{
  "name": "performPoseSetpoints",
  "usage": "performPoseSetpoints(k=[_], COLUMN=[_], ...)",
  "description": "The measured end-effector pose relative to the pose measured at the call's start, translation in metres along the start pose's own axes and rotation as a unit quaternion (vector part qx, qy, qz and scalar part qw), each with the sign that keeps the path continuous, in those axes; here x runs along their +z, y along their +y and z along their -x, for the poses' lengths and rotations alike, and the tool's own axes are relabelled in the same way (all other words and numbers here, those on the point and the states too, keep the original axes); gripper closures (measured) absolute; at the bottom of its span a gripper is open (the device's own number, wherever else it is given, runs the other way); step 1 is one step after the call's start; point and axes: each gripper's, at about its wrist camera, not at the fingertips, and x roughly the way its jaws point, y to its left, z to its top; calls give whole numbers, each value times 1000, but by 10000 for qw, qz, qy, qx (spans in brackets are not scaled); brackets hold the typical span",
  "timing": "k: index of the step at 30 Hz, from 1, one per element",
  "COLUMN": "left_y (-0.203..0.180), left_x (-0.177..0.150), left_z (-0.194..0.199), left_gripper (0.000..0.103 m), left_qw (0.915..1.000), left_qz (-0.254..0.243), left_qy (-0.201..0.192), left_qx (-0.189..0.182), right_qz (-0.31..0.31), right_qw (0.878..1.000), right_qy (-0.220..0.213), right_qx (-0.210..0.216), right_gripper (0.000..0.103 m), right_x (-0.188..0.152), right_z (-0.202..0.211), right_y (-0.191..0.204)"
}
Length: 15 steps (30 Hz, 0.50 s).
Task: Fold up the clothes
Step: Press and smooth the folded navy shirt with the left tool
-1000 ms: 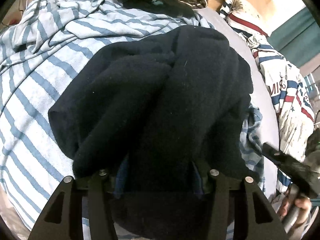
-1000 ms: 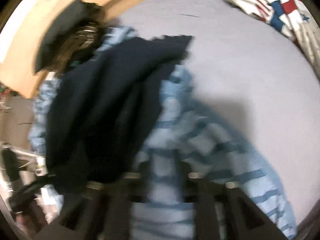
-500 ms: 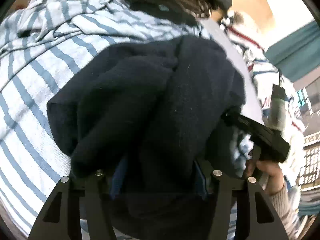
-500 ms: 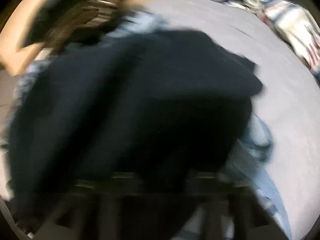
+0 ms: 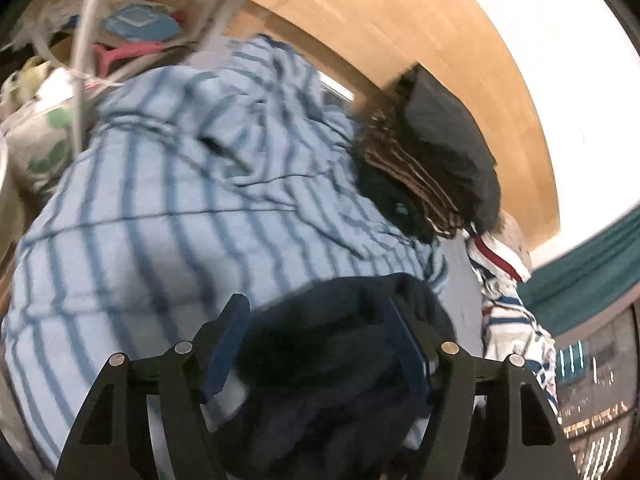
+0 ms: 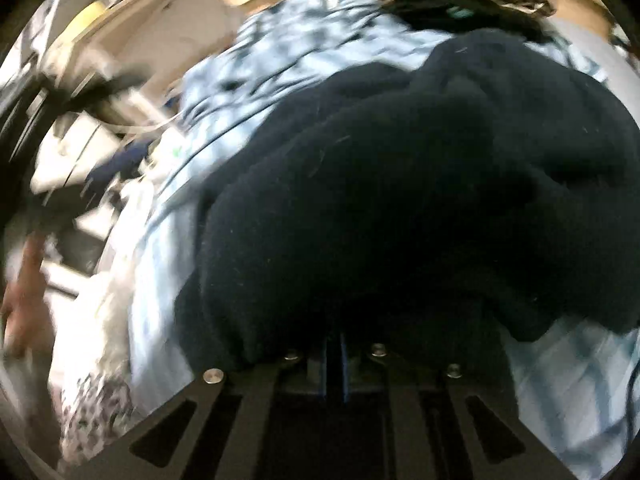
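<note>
Left claw (image 5: pixel 316 320) spread wide around dark sweater (image 5: pixel 344 344), over striped shirt (image 5: pixel 168 216). Right claw (image 6: pixel 334 350) pressed nearly together, pinching sweater (image 6: pixel 400 184) edge.

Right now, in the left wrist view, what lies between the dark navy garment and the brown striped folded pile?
The rumpled blue-striped cloth fills that stretch between the navy garment and the brown striped pile.

Dark navy fleece garment (image 6: pixel 420 184) bunched in thick folds, lying on a crumpled blue-and-white striped shirt (image 5: pixel 168 216), both rumpled, unfolded.
</note>
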Motion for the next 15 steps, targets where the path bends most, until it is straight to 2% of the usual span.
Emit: performPoseSetpoints(k=[4, 7, 9, 10, 12, 13, 14, 15], left_y=[-69, -139, -178, -185, -198, -192, -184, -173], left_x=[17, 13, -7, -21, -51, -70, -88, -100], left_z=[-49, -109, -158, -176, -210, -221, -228, -226], left_gripper=[33, 33, 32, 32, 32, 32, 32, 32], left_qw=[9952, 9799, 9600, 9466, 9127, 8923, 8733, 8669], left_qz=[-832, -1726, -2313, -2613, -3195, -3483, -3715, -3784], left_qy=[439, 976, 1575, 1874, 2442, 2663, 2846, 2926], left_qx=[-252, -203, -15, 224, 724, 1072, 1352, 1403], right_qz=[154, 51, -161, -327, -658, -823, -987, -1104], right_qw=[9996, 9996, 9996, 9993, 9976, 9962, 9946, 9934], right_qy=[220, 293, 225, 156, 19, -49, -118, -155], right_qx=[-30, 13, 92, 135, 223, 266, 310, 281], right_gripper=[93, 93, 93, 93, 89, 84, 70, 58], right_x=[-19, -28, -36, -38, -42, -44, -46, -47], right_z=[11, 19, 31, 38, 51, 58, 65, 75], right_y=[8, 9, 1, -5, -16, -22, -28, -36])
